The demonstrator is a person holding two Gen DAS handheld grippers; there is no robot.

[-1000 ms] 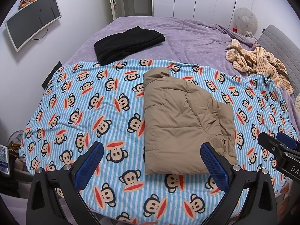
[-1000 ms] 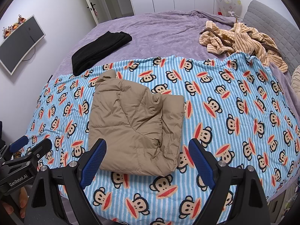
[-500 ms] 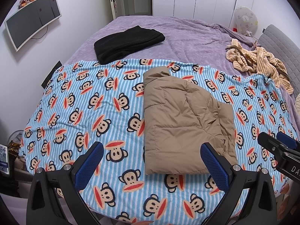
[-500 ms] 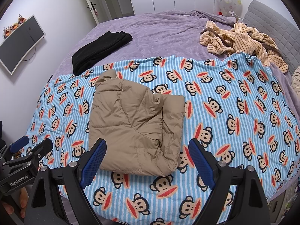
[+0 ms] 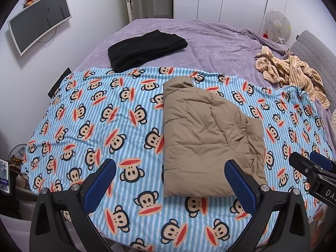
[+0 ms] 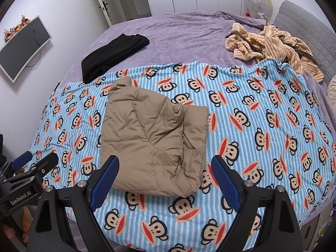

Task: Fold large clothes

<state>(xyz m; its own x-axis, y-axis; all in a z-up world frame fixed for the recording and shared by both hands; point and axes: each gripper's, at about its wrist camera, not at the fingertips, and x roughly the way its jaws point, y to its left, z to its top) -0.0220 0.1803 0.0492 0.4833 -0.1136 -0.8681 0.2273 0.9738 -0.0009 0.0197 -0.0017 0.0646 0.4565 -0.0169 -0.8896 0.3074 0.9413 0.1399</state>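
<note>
White lettering "GenRobot.AI" stands on the black body of the left gripper point(image 6: 27, 168), seen at the lower left edge of the right wrist view. In the left wrist view, the black body of the right gripper point(image 5: 313, 168) at the right edge carries white letters "DA", cut off by the picture's rim. A small card or booklet point(image 5: 4, 179) at the far left edge of that view bears a line of white print, too small and blurred to read.
</note>
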